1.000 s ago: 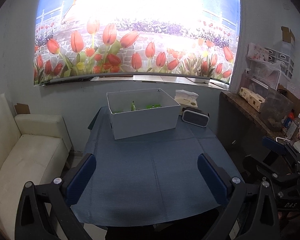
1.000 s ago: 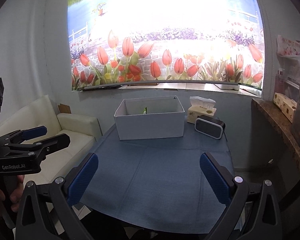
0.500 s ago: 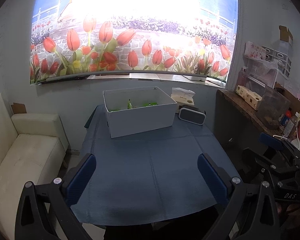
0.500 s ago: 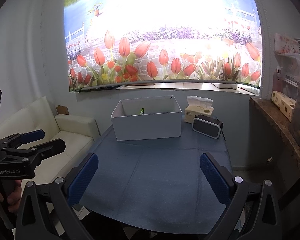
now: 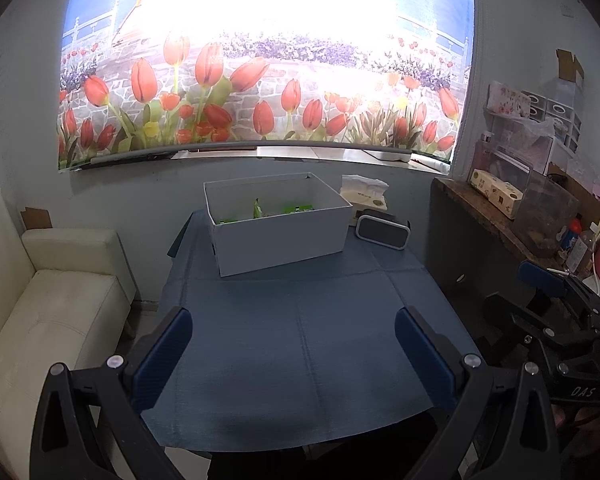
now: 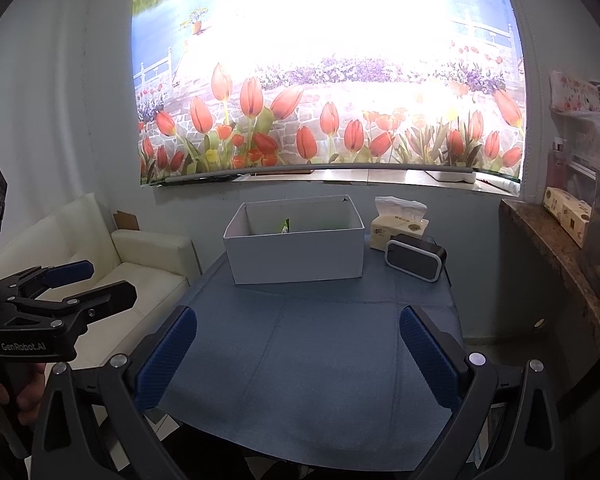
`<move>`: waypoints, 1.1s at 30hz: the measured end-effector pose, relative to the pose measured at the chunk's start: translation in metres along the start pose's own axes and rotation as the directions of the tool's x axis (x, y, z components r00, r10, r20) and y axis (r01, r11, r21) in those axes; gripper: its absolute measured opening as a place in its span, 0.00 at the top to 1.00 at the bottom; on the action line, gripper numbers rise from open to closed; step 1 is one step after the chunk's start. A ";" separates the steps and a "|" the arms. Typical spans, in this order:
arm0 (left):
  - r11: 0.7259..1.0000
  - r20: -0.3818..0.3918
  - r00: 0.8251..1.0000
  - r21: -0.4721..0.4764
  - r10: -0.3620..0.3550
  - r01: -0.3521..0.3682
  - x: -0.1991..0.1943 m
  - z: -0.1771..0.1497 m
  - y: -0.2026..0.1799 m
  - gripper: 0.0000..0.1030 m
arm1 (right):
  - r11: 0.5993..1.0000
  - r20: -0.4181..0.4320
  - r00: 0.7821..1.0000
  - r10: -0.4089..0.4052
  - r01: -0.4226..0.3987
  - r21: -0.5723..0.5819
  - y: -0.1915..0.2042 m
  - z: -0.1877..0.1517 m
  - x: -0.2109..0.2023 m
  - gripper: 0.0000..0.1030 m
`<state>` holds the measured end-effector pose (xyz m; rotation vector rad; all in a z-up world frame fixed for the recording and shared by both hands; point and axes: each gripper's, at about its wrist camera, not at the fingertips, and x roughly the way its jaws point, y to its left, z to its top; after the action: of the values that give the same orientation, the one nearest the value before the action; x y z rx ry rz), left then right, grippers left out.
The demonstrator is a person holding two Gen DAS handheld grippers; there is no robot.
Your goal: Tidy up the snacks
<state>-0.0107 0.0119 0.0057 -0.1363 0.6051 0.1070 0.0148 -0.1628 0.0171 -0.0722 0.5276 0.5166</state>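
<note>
Light comes mainly from the tulip blind [image 5: 260, 92], whose upper half blows out to pure white in both views. The room below is dim and bluish, with a soft shadow along the table [image 5: 300, 360] near edge. Fisheye bending curves the edges, and the corners vignette black.

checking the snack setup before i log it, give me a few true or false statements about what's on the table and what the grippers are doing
1. The white rectangular cardboard box holds green snack packets. True.
2. The left gripper is shut on a packet. False: its jaws stand open and hold nothing.
3. The black speaker with a pale rim stands right of the box, in front of the tissue pack. True.
4. Loose snacks lie on the blue tablecloth. False: none shows outside the box.
5. The right gripper is open and empty. True.
</note>
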 end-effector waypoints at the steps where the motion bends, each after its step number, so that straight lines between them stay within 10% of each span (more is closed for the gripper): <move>1: 1.000 -0.002 1.000 -0.001 0.000 0.000 0.000 0.000 0.000 0.00 | 1.000 0.001 1.000 -0.001 0.001 0.001 0.000 0.000 0.000 0.00; 33: 1.000 -0.010 1.000 -0.003 -0.019 0.019 0.000 -0.001 0.003 0.00 | 1.000 -0.017 1.000 -0.001 0.001 0.007 -0.002 0.001 0.005 0.00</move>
<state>-0.0117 0.0145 0.0045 -0.1452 0.6136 0.0887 0.0201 -0.1620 0.0155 -0.0709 0.5461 0.5132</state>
